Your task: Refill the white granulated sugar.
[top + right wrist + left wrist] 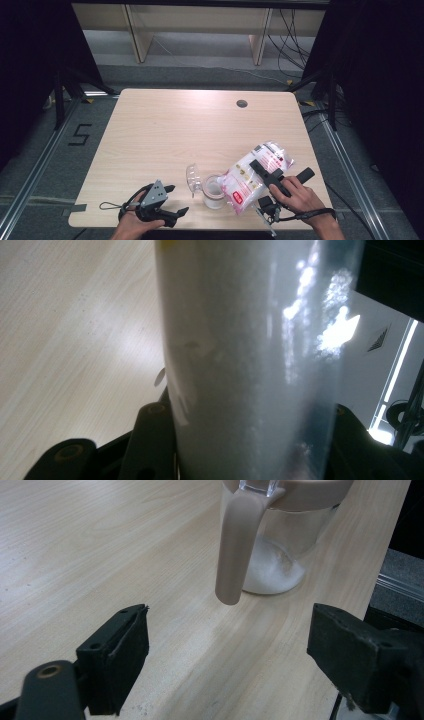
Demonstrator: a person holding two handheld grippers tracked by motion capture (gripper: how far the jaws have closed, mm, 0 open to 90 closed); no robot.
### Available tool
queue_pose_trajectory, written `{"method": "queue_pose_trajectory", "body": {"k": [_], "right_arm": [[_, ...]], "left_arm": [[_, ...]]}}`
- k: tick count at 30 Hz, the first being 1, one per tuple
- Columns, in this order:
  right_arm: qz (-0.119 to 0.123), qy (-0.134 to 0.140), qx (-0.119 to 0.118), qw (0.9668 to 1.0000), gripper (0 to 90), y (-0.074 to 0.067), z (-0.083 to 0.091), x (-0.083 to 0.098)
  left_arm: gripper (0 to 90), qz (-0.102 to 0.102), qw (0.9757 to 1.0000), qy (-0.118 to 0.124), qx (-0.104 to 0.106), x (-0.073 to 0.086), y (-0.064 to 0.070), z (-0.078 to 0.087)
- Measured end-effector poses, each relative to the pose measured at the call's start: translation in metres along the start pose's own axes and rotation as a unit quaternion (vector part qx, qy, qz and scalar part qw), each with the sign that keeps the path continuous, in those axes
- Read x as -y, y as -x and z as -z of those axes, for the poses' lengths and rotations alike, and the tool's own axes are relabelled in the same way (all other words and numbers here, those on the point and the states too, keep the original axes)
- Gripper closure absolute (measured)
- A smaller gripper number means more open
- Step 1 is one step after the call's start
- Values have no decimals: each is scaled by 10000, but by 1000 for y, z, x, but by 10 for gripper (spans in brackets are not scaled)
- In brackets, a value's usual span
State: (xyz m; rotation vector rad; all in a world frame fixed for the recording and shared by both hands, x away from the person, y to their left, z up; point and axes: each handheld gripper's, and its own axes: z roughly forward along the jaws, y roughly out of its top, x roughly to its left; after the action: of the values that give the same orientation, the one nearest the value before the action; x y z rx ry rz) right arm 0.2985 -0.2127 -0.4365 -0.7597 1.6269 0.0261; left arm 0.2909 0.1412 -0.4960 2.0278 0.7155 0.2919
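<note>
Jaws grip bag — jar near table edge.

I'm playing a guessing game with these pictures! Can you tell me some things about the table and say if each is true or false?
1. The right tongs hold a bag of white powder. True.
2. The bag lies flat on the table. False: it is lifted and tilted over the clear jar.
3. The jar has some white powder at its bottom. True, the left gripper view shows it.
4. The left tongs are squeezing the jar. False: they are open and apart from it.
5. The jar's lid is shut tight. False: it is flipped open.
</note>
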Motion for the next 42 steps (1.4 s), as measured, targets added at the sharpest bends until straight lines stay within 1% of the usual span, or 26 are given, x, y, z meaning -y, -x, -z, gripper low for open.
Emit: {"method": "queue_pose_trajectory", "body": {"k": [2, 4, 5, 9, 11, 12, 13, 14, 15, 16, 17, 18, 19, 21, 22, 24, 26, 30, 33, 34, 38, 40, 42], "right_arm": [[-35, -13, -48, 10000, 617, 0, 0, 0], [23, -15, -63, 10000, 617, 1, 0, 0], [-7, -21, -69, 10000, 617, 1, 0, -1], [26, -17, -88, 10000, 617, 2, 0, -1], [8, -16, -79, 10000, 617, 2, -1, 0], [-35, -17, -74, 10000, 617, 2, -1, -1], [121, 10, -64, 9999, 618, 3, -1, 0], [124, 7, -61, 9999, 618, 3, -1, 0], [136, 8, -58, 9999, 618, 4, -1, 0], [107, 1, -65, 9999, 618, 4, -1, 0], [105, -1, -67, 9999, 618, 4, -1, 0], [25, -9, -47, 10000, 618, 3, -1, -1], [115, 7, -45, 9999, 618, 4, -1, -1], [33, -45, -38, 10000, 618, 2, 0, -1], [29, -68, -39, 10000, 618, 2, 1, -1], [57, -85, -44, 9999, 619, 3, 1, -1], [161, -32, -8, 9999, 619, 5, 0, -2], [173, -57, -7, 9998, 619, 6, 1, -3], [211, -52, 22, 9998, 620, 6, 1, -4], [219, -53, 23, 9997, 620, 6, 1, -4], [272, -85, 37, 9996, 620, 6, 2, -4], [288, -103, 51, 9995, 621, 7, 2, -4], [321, -118, 69, 9994, 621, 7, 2, -4]], "left_arm": [[165, -49, 10000, 0, 1, 0, -1, 0], [165, -8, 10000, -2, -1, 0, 0, 0], [165, 1, 10000, -2, -5, 0, 0, 0], [164, -2, 10000, -4, -4, 0, 0, 0], [165, -68, 10000, 25, 6, 0, -1, 0], [165, -67, 10000, -4, 0, 0, -1, 0], [165, -5, 10000, -8, -30, 0, 0, 1], [165, -24, 10000, -22, -37, 0, 0, 1], [164, -17, 10000, 19, -13, 0, 0, 0], [165, 5, 10000, 35, 6, 0, 0, 0], [165, -35, 10000, 11, -3, 0, -1, 0], [165, -39, 10000, 0, 0, 0, 0, 0], [165, -8, 10000, -1, -5, 0, 0, 0], [165, -15, 10000, -1, -8, 0, 0, 0], [165, -44, 10000, -1, -6, 0, 0, 0], [165, -4, 10000, 0, -5, 0, 0, 0], [165, -9, 10000, 0, -4, 0, 0, 0], [165, -8, 10000, -9, -29, 0, 0, 1], [165, -86, 10000, -17, -28, -1, -1, 1], [165, -22, 10000, -20, -40, 0, 0, 1], [165, -8, 10000, 11, -38, 0, 0, 1], [165, -77, 10000, -5, -21, -1, -1, 1], [165, -28, 10000, 2, -26, 0, 0, 1]]}}
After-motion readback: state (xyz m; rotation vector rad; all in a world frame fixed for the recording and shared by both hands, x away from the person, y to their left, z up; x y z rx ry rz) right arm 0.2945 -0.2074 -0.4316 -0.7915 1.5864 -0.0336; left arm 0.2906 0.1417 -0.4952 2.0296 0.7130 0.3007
